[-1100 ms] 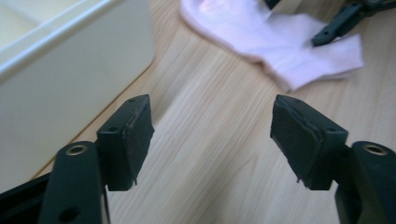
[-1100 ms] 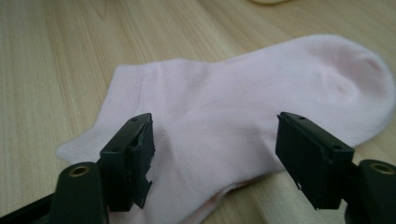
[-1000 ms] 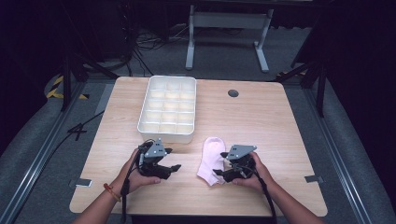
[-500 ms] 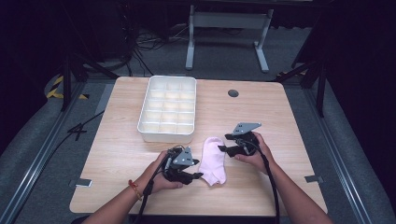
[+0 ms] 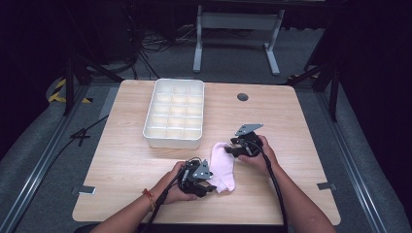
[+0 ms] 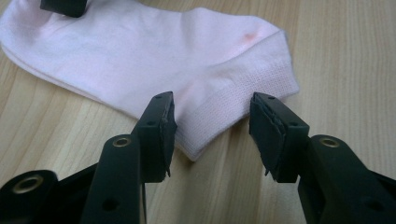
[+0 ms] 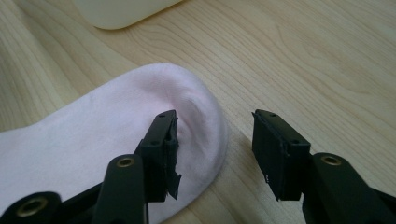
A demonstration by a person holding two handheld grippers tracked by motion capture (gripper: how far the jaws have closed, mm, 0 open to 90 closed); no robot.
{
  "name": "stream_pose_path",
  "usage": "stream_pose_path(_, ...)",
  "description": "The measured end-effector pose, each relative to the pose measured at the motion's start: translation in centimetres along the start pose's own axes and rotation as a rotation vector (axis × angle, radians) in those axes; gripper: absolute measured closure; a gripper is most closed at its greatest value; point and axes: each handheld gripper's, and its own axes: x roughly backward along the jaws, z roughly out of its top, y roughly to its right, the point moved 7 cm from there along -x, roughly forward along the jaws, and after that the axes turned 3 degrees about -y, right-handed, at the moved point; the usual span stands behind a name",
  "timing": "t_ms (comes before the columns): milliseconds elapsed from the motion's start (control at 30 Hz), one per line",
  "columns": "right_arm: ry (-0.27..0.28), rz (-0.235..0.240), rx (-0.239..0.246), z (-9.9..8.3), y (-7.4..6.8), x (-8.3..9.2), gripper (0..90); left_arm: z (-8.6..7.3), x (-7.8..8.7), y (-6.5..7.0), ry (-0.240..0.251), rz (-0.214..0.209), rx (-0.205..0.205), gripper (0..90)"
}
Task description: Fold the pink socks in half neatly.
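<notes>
Nearest to the person, the left gripper (image 5: 208, 183) lies low at the cuff end of the pink sock (image 5: 222, 166); its jaws stand partly apart, with the ribbed cuff corner (image 6: 224, 121) between them, and the pads do not press on the cloth; these jaws have just been closing. Lying flat on the wooden table (image 5: 301, 116), the sock is between the two grippers, near the front edge; a little farther, the right gripper (image 5: 232, 150) is at the rounded toe end (image 7: 196, 102); its jaws are also half apart and have just been closing; one jaw is over the toe, the other over bare wood, so the cloth is not clamped. Farther back stands the white compartment tray (image 5: 151, 133), well apart from the sock; behind it, a small dark round hole (image 5: 242, 97) in the table.
</notes>
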Motion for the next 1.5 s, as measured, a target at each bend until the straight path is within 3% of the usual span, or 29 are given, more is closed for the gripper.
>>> stream_pose_path(100,-0.001,0.013,-0.028,-0.2,0.1,-0.1,50.1,0.0,-0.1,0.0,-0.001,0.004,0.007,51.4)
stream_pose_path(233,0.008,0.010,-0.030,-0.3,0.0,0.0,52.6,0.0,-0.1,0.0,-0.002,0.003,0.010,51.5)
stream_pose_path(400,0.005,0.039,-0.024,-0.2,-0.7,0.1,71.1,0.0,0.0,0.0,-0.006,0.007,0.017,51.5)
stream_pose_path(633,0.011,0.082,-0.049,-0.3,-1.0,0.1,81.8,-0.1,0.0,-0.1,-0.005,0.001,0.016,51.6)
stream_pose_path(967,0.029,0.089,-0.027,0.1,-1.2,0.5,83.3,-0.1,-0.1,-0.1,0.000,0.004,0.030,52.0)
stream_pose_path(1100,0.065,0.085,-0.015,0.7,-1.3,1.3,83.4,0.0,-0.1,-0.3,-0.004,0.015,0.036,52.0)
stream_pose_path(1500,0.113,0.073,0.073,1.7,-2.2,3.2,83.4,0.0,-0.2,-0.7,0.005,0.041,0.057,49.2)
